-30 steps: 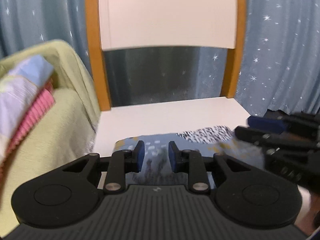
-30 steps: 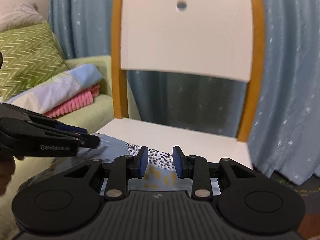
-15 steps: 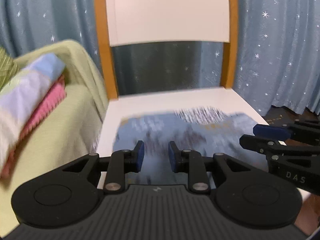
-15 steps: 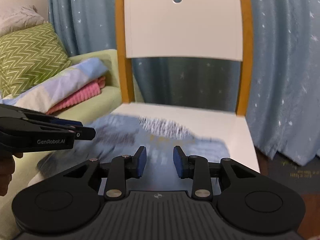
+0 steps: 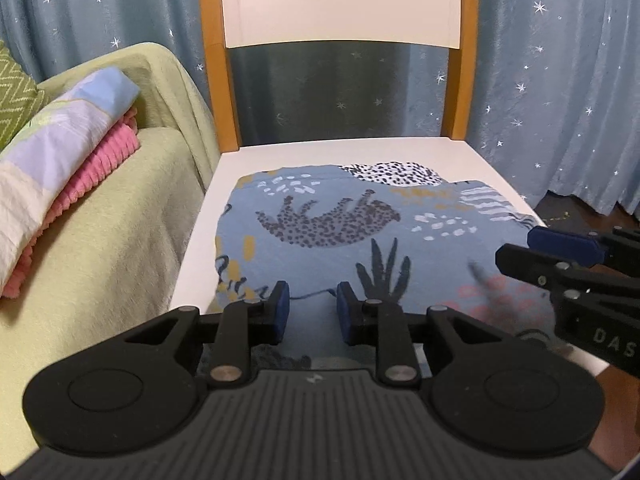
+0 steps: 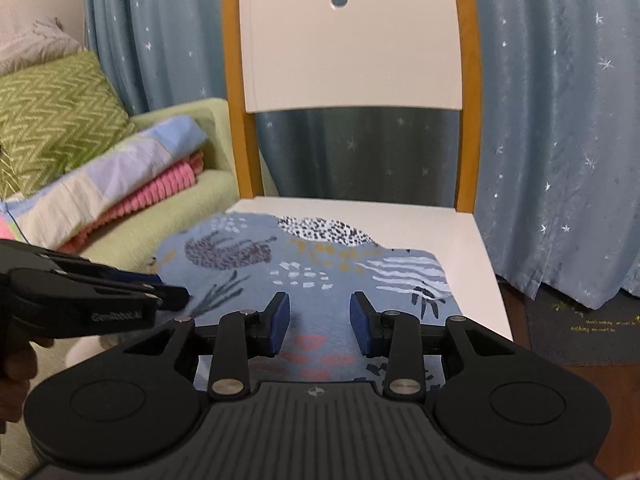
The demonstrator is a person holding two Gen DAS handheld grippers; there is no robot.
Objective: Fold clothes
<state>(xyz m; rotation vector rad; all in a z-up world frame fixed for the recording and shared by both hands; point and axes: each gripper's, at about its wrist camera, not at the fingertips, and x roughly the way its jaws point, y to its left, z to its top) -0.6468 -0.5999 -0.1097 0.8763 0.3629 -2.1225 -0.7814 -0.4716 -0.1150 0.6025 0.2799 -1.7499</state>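
Observation:
A blue patterned garment point(image 5: 344, 228) with a spotted animal print lies spread flat on the white chair seat point(image 5: 248, 156); it also shows in the right wrist view point(image 6: 304, 264). My left gripper point(image 5: 309, 304) is open and empty above the garment's near edge. My right gripper point(image 6: 319, 312) is open and empty above the garment's near right part. The right gripper shows from the side in the left wrist view point(image 5: 560, 252). The left gripper shows from the side in the right wrist view point(image 6: 152, 292).
The chair has a white backrest point(image 5: 340, 0) with orange wooden posts. A green couch point(image 5: 100, 208) stands at the left with a stack of folded clothes point(image 5: 64, 148) and a zigzag pillow point(image 6: 52, 112). Starry blue curtains point(image 5: 560, 80) hang behind.
The garment has gone from bunched up close to the grippers to lying flat on the seat. Both grippers have pulled back and stand higher over its near edge.

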